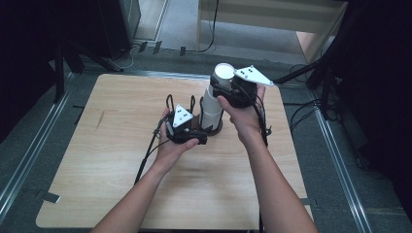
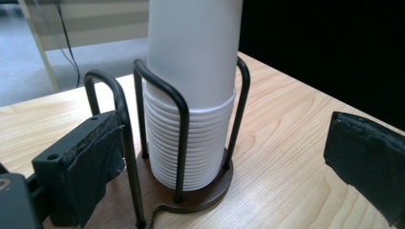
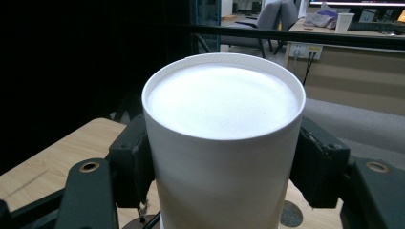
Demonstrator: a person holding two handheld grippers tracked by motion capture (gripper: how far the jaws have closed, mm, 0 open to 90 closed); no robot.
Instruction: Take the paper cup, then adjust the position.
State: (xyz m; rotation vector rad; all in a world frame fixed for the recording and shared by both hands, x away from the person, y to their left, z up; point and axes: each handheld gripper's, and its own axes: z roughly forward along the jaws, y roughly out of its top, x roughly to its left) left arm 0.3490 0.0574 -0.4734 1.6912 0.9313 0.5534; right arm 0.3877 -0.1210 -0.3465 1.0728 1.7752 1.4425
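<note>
High view has your right gripper [image 1: 232, 86] clamped on the top paper cup [image 1: 223, 73], upside down with its base facing up, at the head of the white cup stack [image 1: 210, 109] that stands in the wire cup holder [image 1: 194, 114] near the middle of the table [image 1: 121, 160]. In the right gripper view both pads press the cup's sides, so the grip looks set for a straight pull upward. Your left gripper [image 1: 187, 130] sits low by the holder's base with jaws spread wide and holding nothing; one pad rests beside a wire loop, probably to steady the rack. Above the stack nothing blocks the lift, and bare wood lies all around, with the table edges well apart from the holder.
</note>
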